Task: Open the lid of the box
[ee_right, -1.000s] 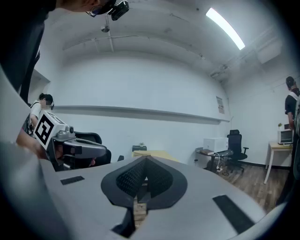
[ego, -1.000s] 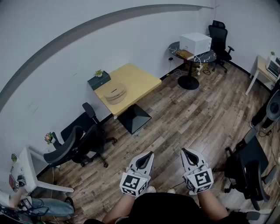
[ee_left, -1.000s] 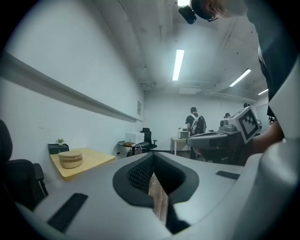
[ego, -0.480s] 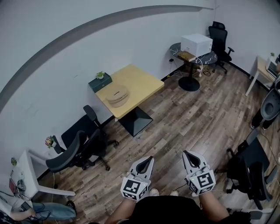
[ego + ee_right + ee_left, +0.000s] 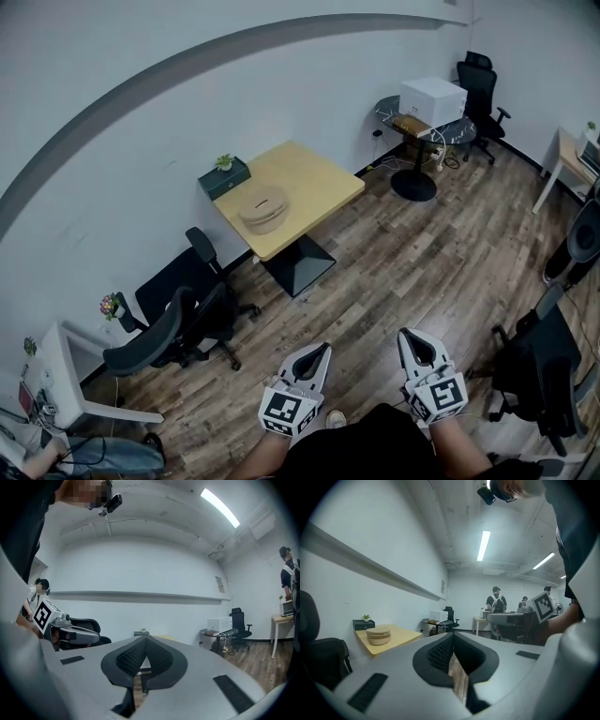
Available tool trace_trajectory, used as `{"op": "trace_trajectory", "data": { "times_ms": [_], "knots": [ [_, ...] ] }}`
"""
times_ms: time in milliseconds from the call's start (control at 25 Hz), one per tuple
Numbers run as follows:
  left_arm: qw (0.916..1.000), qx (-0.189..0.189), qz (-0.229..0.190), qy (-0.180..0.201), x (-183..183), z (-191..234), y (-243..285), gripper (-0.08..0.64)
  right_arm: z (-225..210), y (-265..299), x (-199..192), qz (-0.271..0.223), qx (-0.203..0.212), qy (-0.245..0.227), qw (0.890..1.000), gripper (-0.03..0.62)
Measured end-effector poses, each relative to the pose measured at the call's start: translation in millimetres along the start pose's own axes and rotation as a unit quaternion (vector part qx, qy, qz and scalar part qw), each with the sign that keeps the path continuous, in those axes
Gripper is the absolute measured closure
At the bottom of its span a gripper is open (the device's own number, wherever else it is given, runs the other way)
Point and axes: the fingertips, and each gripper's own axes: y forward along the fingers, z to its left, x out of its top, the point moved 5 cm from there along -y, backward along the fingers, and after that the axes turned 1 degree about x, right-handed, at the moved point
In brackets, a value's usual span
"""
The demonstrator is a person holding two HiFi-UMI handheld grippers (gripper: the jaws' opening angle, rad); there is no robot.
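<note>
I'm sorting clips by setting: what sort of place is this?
Probably an office or lab room: a black swivel chair, a yellow table, and a white box on a round table.

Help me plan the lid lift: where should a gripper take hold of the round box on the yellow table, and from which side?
Probably the rim of the lid, the top layer of the round box, pinched across its edge from the room side: it lies flat, and the wall backs the table.

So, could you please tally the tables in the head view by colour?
Yellow table: 1
Dark round table: 1
White desks: 2
Total: 4
</note>
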Motion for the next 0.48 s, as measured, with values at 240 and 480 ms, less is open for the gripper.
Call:
{"op": "trace_trajectory", "data": {
  "times_ms": [240, 480],
  "knots": [
    [0.9999, 0.004, 0.007, -0.009, 2.1, 14.8, 15.8, 0.541, -9.6, 18.6, 4.9, -0.001, 0.002, -0.008, 1.0, 0.536],
    [0.9997, 0.022, 0.009, -0.009, 4.0, 32.1, 51.0, 0.541, -45.9, 52.7, 2.9, -0.006, 0.011, -0.001, 1.0, 0.397]
  ]
}}
